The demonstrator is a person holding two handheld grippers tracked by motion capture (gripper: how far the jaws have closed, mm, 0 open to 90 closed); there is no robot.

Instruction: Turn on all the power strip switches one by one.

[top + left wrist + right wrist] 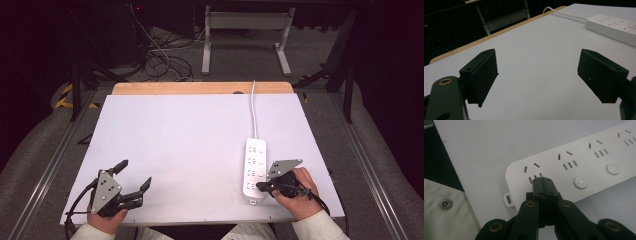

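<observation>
On the white table top (190, 145), near its right front corner, lies a white power strip (254, 167), long axis running away from the person, its cord (253, 110) leading off toward the far wooden edge (200, 88). No container on the surface. Strip sits just inside the near edge; a mounting tab (508, 199) sticks out from its near end. Wide bare surface to its left and beyond.

Strip details, right gripper view: rounded corners, rows of socket slots, two round white buttons (580, 182) along one side.

Right gripper (542, 180): jaws pressed together with nothing between them, tips resting over the slots of the nearest socket. In the high view it (265, 186) sits at the strip's near end, hand wrapped round it.

Left gripper (134, 179): near the left front corner, well apart from the strip, jaws spread wide over bare table, holding nothing. Left gripper view shows the strip (614, 25) off at upper right.
</observation>
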